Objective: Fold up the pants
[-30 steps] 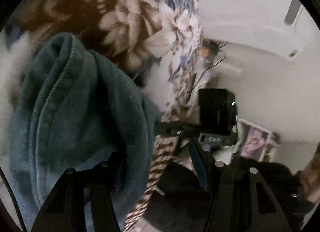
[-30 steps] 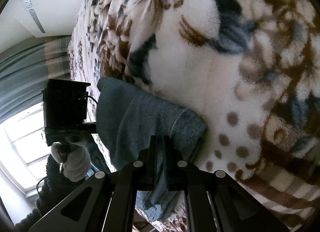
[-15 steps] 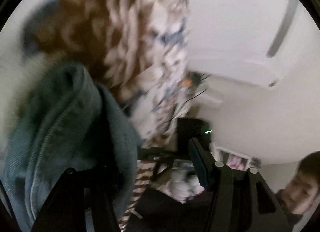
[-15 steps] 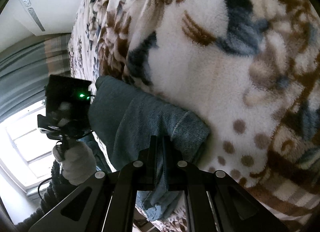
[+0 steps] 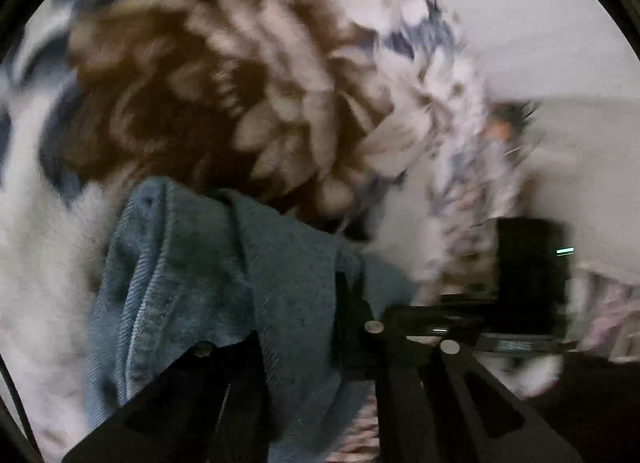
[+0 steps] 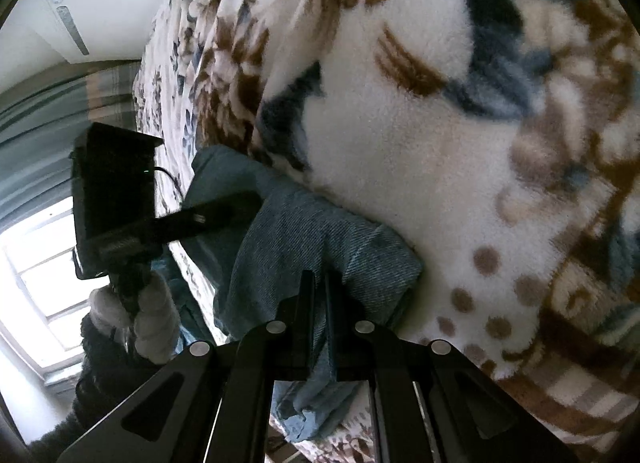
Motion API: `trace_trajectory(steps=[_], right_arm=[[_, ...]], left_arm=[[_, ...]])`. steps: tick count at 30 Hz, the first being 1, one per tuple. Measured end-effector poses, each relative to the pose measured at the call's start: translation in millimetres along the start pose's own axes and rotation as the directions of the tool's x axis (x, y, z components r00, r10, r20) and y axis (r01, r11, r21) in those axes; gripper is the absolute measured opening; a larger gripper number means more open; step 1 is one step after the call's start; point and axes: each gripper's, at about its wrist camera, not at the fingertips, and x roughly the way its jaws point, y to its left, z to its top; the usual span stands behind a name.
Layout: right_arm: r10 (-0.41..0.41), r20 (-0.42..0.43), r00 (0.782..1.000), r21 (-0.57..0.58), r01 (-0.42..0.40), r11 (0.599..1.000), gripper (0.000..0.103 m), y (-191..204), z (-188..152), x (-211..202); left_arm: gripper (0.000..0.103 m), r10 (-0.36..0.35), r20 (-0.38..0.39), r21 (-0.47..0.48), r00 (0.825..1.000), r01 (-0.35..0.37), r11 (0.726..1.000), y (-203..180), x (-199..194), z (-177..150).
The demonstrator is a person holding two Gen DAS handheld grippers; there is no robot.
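Between the clenched jaws of the right gripper [image 6: 318,291] sits a fold of the blue denim pants [image 6: 304,239]. Denim also fills the gap of the left gripper [image 5: 304,323], its jaws grasping the cloth. Just beyond both, the pants lie against the patterned fleece blanket [image 6: 420,123].

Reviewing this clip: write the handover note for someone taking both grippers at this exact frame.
Right gripper: shut on the blue denim pants, pinching a folded edge.
Left gripper: closed on another bunch of the same pants; this view is blurred.
Pants hang bunched between both grippers, against the fluffy white, brown and blue patterned blanket.
Done: both ends gripped.
Left: lay the pants flat on the blanket and complete the fold.
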Motion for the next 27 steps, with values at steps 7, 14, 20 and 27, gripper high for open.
trace_trajectory(steps=[7, 14, 20, 27], right_arm=[[0.071, 0.058, 0.996, 0.063, -0.075, 0.995, 0.007, 2.3, -25.1, -14.0], [0.111, 0.049, 0.993, 0.079, -0.115, 0.990, 0.007, 5.4, -28.6, 1.3], [-0.093, 0.091, 0.991, 0.012, 0.092, 0.996, 0.000, 23.2, -23.7, 21.7], [-0.175, 0.102, 0.979, 0.016, 0.174, 0.985, 0.000, 22.9, -31.9, 16.6]], left_arm=[[0.005, 0.154, 0.036, 0.037, 0.987, -0.156, 0.987, -11.4, -18.7, -5.6], [0.005, 0.108, 0.018, 0.005, 0.994, -0.108, 0.994, 3.3, -21.6, -12.9], [0.006, 0.185, 0.029, 0.008, 0.982, -0.186, 0.983, -5.9, -16.1, -10.5], [0.009, 0.164, 0.022, -0.006, 0.986, -0.163, 0.987, 17.9, -26.5, -18.2]])
